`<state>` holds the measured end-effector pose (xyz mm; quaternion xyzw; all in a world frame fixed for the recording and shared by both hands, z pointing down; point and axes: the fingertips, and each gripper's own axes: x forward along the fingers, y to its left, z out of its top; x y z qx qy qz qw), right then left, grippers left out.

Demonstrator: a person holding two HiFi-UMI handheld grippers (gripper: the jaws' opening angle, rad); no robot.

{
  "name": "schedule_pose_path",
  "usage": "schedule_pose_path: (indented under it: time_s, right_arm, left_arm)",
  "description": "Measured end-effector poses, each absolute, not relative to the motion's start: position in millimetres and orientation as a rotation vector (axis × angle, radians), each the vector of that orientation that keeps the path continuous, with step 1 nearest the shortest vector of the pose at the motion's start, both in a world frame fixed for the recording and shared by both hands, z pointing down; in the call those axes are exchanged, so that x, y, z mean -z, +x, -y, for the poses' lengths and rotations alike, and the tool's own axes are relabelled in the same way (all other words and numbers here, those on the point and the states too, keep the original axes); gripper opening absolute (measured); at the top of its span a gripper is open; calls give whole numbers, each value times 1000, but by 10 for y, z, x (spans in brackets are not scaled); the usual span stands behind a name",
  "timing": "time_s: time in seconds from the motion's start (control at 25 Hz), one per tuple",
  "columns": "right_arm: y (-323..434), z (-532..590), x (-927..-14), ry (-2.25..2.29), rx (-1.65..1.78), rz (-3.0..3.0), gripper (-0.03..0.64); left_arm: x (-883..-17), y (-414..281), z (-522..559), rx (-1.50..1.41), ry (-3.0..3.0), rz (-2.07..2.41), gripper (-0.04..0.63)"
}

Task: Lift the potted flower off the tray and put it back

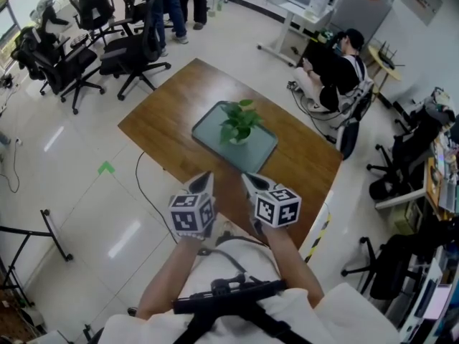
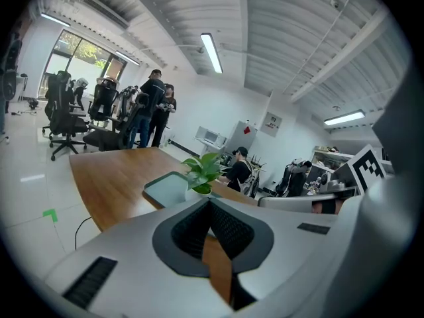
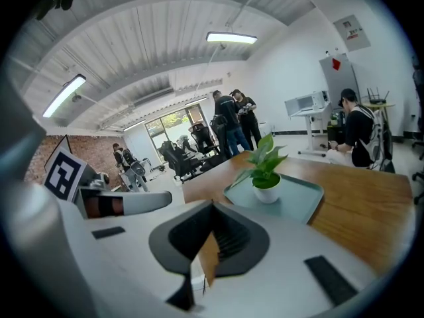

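Plainly, the potted flower (image 1: 240,122) stood upright in its small white pot (image 3: 267,192) on the grey-green tray (image 1: 208,132), roughly in the tray's middle, and the tray lay flat on the wooden table (image 1: 161,117). Neither gripper touched it. In the head view both were held side by side over the near edge of the table, pointing toward the tray and well short of it.

The left gripper (image 1: 204,183) had its jaws together with nothing between them. Its own view showed the dark pads meeting at the tips, with only a sliver of table wood seen through the gap behind them. Past those tips the plant (image 2: 204,169) and the tray (image 2: 165,188) sat further along the table (image 2: 109,177).

The right gripper (image 1: 250,182) was likewise closed and empty – its jaws met at a point, with the flower (image 3: 265,167), the tray (image 3: 301,201) and the table (image 3: 371,207) ahead and a little to the right.

Around the table, black office chairs (image 1: 72,59) clustered at the far left, people (image 1: 168,6) stood near them, and one person (image 1: 337,70) sat beyond the table's far right. A green marker (image 1: 106,168) lay on the pale floor to the left.
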<state>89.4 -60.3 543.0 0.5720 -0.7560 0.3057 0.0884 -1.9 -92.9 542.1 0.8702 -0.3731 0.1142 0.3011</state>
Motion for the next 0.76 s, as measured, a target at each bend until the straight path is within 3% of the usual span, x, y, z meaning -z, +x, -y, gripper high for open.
schedule_pose_path:
  time_s: [0.76]
  right_arm:
    - [687,549,-5565,1668,-936,2212,-2]
  left_arm:
    - [-5489,-185,871,-307,2287,972,-5]
